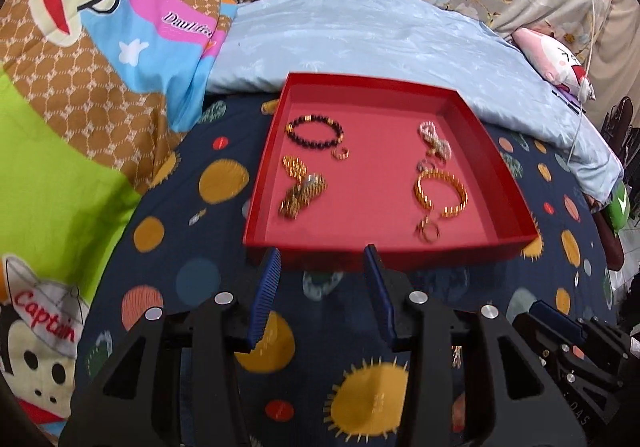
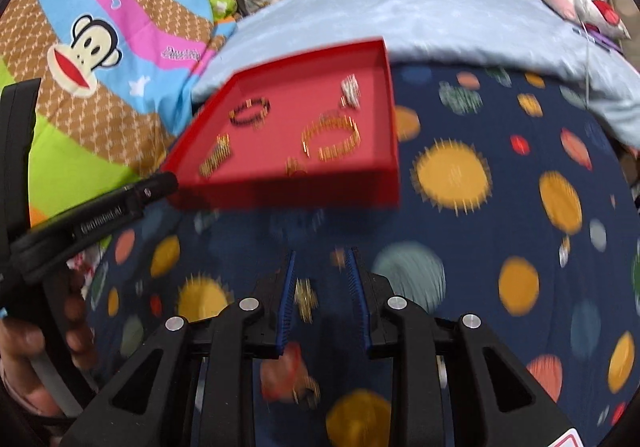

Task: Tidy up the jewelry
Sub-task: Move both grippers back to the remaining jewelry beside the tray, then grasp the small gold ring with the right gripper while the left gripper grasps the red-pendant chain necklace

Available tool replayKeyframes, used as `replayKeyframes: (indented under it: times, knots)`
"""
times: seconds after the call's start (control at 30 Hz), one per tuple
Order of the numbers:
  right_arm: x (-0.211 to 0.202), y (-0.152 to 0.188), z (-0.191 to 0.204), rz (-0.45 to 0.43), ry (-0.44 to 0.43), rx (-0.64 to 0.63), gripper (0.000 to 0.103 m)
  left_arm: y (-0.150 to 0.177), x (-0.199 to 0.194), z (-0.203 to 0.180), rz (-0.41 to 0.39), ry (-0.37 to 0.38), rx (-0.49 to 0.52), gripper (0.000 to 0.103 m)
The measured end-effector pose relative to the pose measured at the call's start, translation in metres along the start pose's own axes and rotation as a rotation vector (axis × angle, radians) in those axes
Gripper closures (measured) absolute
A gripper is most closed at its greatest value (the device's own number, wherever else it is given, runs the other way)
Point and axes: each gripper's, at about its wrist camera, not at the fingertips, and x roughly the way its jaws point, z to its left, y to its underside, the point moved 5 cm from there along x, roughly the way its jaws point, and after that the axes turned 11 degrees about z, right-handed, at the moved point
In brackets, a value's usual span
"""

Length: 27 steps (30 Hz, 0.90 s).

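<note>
A red tray (image 1: pixel 472 151) sat at the centre of the left wrist view, on a navy bedsheet with coloured dots (image 1: pixel 200 231). Inside it, a dark beaded bracelet (image 1: pixel 314 131) lay at upper left, a gold band bracelet (image 1: pixel 440 191) at right, a pearl piece (image 1: pixel 434 141) above that, and a gold ring (image 1: pixel 428 231) near the front wall. The left gripper (image 1: pixel 322 259), at lower centre, had its blue pads apart with nothing between them. In the right wrist view the right gripper (image 2: pixel 322 259) also stood apart and empty, over small blurred gold pieces (image 2: pixel 306 297) on the sheet. A pale blue blanket (image 1: pixel 360 39) lay beyond the tray.
</note>
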Motion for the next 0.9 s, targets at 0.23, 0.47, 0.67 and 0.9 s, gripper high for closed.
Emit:
replayKeyframes:
  times: [0.23, 0.47, 0.67, 0.9]
  knots:
    - [-0.001, 0.044, 0.000, 0.058, -0.002, -0.005, 0.068, 0.041, 0.001, 0.008, 0.051, -0.010, -0.007, 0.062]
    - [0.007, 0.065, 0.013, 0.083, 0.053, -0.062, 0.067, 0.066, -0.003, 0.022, 0.073, -0.022, -0.026, 0.058]
    - [0.011, 0.070, 0.018, 0.086, 0.070, -0.081, 0.067, 0.075, -0.005, 0.028, 0.088, -0.030, -0.031, 0.057]
    - [0.014, 0.070, 0.024, 0.080, 0.122, -0.127, 0.068, 0.077, -0.005, 0.025, 0.092, -0.027, -0.024, 0.057]
